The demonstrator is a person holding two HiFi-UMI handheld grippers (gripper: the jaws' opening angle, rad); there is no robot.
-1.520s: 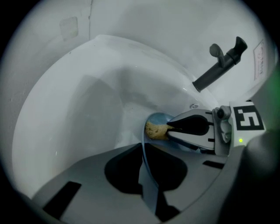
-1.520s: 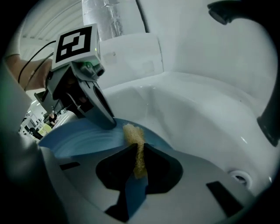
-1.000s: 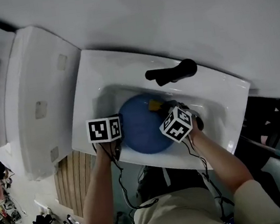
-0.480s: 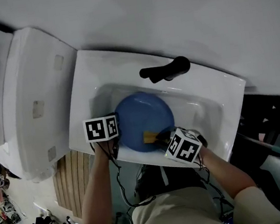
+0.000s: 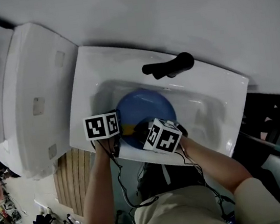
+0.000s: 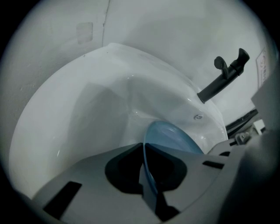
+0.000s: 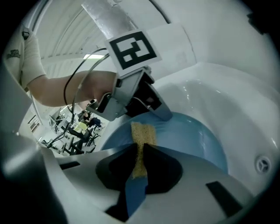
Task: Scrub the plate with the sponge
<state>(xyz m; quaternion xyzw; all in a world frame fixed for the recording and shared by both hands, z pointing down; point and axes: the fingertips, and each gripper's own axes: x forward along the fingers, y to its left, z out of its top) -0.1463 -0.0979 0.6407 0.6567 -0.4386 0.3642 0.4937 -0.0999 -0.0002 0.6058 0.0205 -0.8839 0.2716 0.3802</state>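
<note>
Sponge [image 7: 142, 131] pinched in our right gripper [image 7: 139, 151], pressed on plate [image 7: 197, 135] | left gripper [image 6: 143, 148] clamps plate rim just beside | we judge unscrubbed face lies beyond.

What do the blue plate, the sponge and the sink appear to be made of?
The blue plate looks like plastic: thin rim, smooth, soft sheen. The sponge looks like yellow foam: grainy, matte. The sink is likely glazed ceramic, perhaps enamel: white, glossy, with bright highlights.
</note>
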